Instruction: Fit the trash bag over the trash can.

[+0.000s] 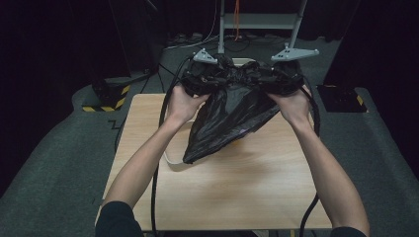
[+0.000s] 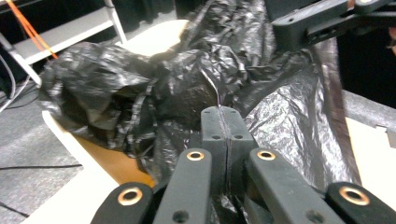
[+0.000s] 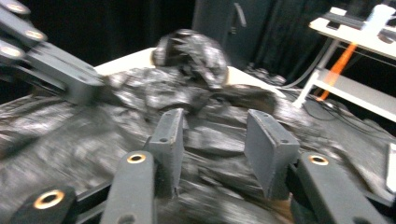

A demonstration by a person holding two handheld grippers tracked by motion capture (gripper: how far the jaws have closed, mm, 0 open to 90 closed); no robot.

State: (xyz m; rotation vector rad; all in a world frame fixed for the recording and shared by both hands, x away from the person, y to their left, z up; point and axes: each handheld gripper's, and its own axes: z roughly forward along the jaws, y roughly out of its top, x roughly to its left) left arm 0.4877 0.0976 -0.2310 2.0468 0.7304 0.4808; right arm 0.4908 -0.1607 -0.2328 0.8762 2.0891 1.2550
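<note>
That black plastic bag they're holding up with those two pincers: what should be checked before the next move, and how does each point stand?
1. Left gripper clamped on the black bag: ok, jaws shut with film pinched between them.
2. Right gripper gripping the bag: not ok, jaws stand apart over the plastic.
3. Bag lifted: partly, its lower tip rests on the table.
4. Bag's mouth open: cannot tell, the top is bunched.
5. Cables away from the bag: cannot tell.
</note>
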